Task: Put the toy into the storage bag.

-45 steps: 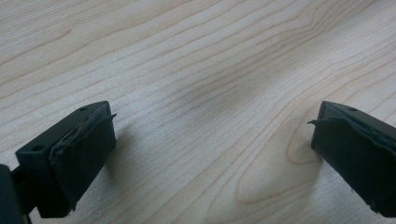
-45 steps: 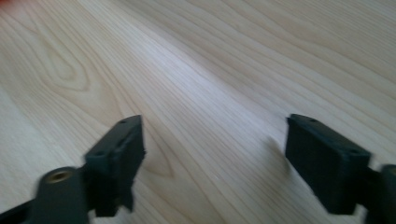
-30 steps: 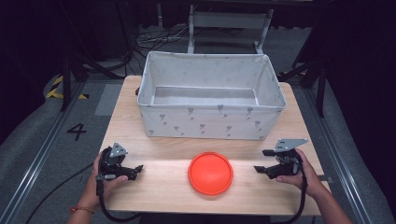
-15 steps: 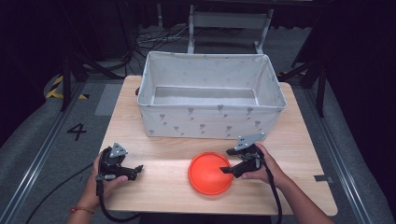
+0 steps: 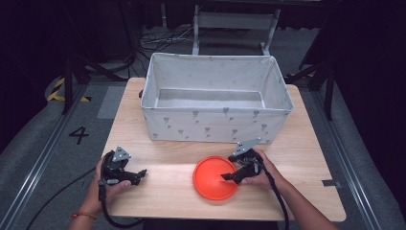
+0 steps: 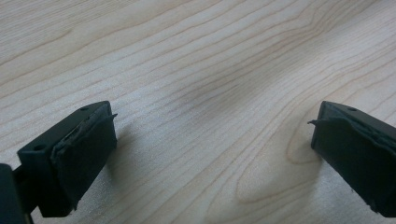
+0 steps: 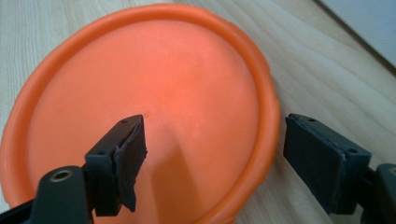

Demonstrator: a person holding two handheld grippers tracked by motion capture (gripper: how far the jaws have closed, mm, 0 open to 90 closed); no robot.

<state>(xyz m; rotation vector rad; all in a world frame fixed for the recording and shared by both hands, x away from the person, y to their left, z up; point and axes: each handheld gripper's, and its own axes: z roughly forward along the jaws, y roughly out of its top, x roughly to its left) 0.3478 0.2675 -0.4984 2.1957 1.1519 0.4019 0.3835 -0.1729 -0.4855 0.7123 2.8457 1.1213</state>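
Pale wooden tabletop [image 5: 306, 158] carries a round orange plastic disc [image 5: 214, 178] before a grey fabric bin [image 5: 218, 125]. Its right rim is straddled by the spread right gripper [image 7: 212, 154], nothing pinched yet. The left gripper [image 6: 212, 154], also spread, is kept well apart to the disc's left.

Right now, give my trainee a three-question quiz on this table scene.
1. True or false: the right gripper has its jaws shut on the orange plate.
2. Which part of the plate lies between the right gripper's jaws? A) its rim B) its centre C) none of it
3. What lies under the left gripper?

Key:
1. False; the jaws stand open, one over the plate, one beyond its rim.
2. A
3. Bare wooden table; the fabric bin stands further back.
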